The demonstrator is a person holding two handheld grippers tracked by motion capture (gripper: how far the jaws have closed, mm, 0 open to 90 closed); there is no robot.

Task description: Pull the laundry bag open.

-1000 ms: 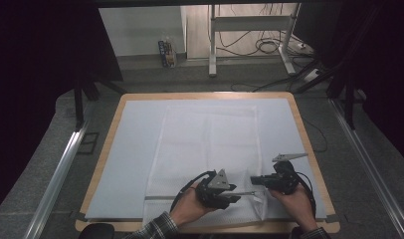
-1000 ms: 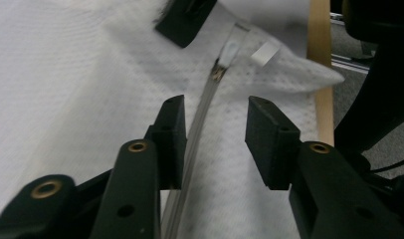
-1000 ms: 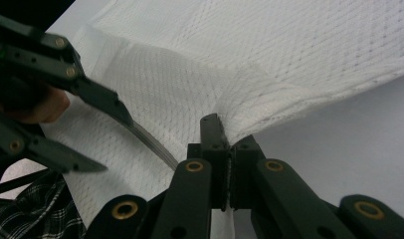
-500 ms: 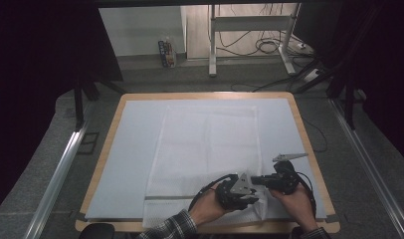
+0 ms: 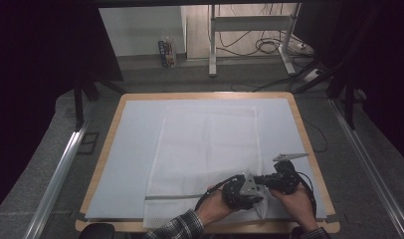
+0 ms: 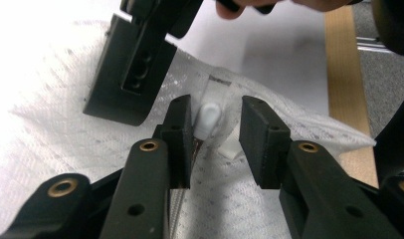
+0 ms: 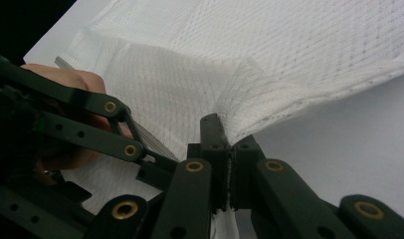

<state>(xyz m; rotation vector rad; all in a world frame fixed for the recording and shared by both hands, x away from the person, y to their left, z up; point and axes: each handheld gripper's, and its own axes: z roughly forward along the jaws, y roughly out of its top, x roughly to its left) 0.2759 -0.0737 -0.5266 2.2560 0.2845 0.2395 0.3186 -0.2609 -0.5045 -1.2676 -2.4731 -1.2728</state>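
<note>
Wood-edged counter (image 5: 303,130) under a pale blue sheet (image 5: 135,149); white mesh bag (image 5: 210,144) lies flat at centre, zipper line (image 5: 172,197) across its near end. Your left gripper (image 5: 254,188) sits at the bag's near right corner, fingers (image 6: 180,139) spread apart, a small white zipper pull (image 6: 209,117) between them, just beside the left one. Your right gripper (image 5: 267,180), immediately right, has its fingers (image 7: 213,144) clenched on a bunched fold of mesh, pulled up off the sheet.

The left tongs (image 6: 216,137) stand parted around a white zipper pull (image 6: 209,117) on the mesh bag (image 6: 55,129).
</note>
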